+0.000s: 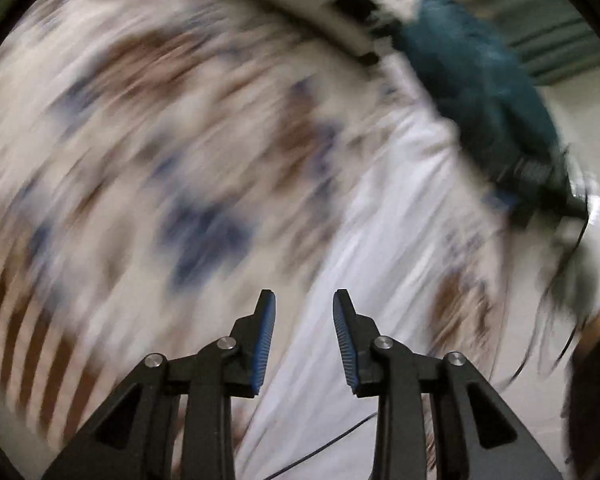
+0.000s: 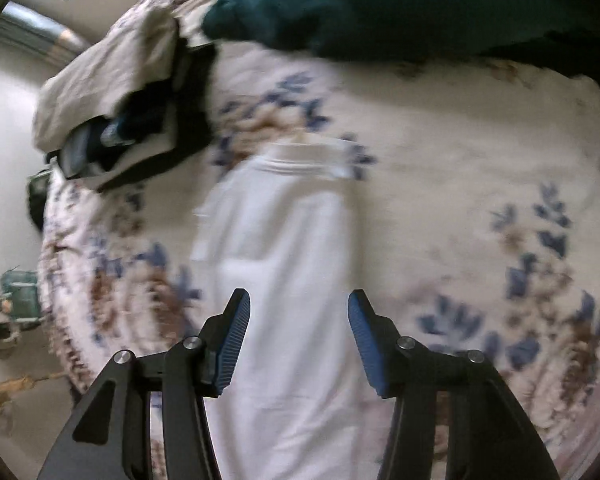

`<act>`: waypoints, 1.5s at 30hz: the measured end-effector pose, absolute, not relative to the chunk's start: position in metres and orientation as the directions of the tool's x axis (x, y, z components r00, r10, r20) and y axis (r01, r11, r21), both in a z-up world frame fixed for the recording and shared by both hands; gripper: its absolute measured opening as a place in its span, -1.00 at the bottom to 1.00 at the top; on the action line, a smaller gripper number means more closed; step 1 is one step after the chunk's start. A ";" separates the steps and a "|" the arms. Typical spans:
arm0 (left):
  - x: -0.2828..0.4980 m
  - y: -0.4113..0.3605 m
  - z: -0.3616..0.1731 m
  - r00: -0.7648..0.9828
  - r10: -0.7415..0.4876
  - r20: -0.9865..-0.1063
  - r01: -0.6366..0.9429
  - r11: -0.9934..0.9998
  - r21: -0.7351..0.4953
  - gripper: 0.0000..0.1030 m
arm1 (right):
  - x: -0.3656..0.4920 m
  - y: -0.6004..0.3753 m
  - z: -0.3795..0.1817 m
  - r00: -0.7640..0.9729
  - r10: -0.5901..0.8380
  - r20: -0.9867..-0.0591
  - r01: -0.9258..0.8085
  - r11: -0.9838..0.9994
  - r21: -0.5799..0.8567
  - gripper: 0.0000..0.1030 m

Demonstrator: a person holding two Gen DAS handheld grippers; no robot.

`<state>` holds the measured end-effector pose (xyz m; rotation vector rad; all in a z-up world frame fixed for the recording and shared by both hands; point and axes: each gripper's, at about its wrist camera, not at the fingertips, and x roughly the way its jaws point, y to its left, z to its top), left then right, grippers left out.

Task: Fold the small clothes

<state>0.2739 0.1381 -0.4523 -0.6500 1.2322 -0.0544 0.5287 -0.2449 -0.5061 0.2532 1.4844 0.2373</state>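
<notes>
A white garment (image 2: 284,248) lies flat as a long strip on a floral bedspread (image 2: 460,152). Its ribbed hem end points away from me. My right gripper (image 2: 298,304) is open and empty, hovering over the near part of the garment. In the left wrist view, which is heavily blurred, the same white garment (image 1: 396,216) runs diagonally. My left gripper (image 1: 304,304) is open and empty above its lower part. The other gripper (image 2: 140,120) shows at the upper left of the right wrist view, partly under cream cloth.
A dark teal cloth (image 2: 380,4) lies at the far edge of the bed; it also shows in the left wrist view (image 1: 480,80). A cream cloth (image 2: 108,72) is bunched at the bed's left corner. The floor (image 2: 8,120) with small items lies to the left.
</notes>
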 end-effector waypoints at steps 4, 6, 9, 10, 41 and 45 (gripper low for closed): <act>0.417 0.101 -0.479 0.350 -0.418 -0.839 -0.159 0.856 -0.493 -0.46 | 0.532 -0.276 -0.533 0.108 0.343 -0.933 0.065 0.934 0.351 0.04; 0.462 0.085 -0.500 0.308 -0.440 -0.844 -0.141 0.856 -0.498 -0.46 | 0.541 -0.278 -0.548 0.130 0.374 -0.918 0.095 0.917 0.387 0.04; 0.517 0.061 -0.536 0.229 -0.449 -0.864 -0.120 0.867 -0.483 -0.46 | 0.560 -0.279 -0.570 0.157 0.413 -0.897 0.111 0.895 0.432 0.04; 0.532 0.052 -0.547 0.209 -0.432 -0.877 -0.105 0.882 -0.459 -0.47 | 0.566 -0.278 -0.577 0.157 0.422 -0.893 0.114 0.890 0.441 0.04; 0.614 0.033 -0.556 0.272 -0.284 -0.919 0.029 0.957 -0.287 -0.52 | 0.653 -0.200 -0.625 0.086 0.352 -0.932 -0.131 0.931 0.339 -0.52; 0.612 0.048 -0.545 0.287 -0.310 -0.907 -0.004 0.946 -0.325 -0.52 | 0.673 -0.195 -0.630 0.098 0.324 -0.941 -0.116 0.943 0.313 -0.52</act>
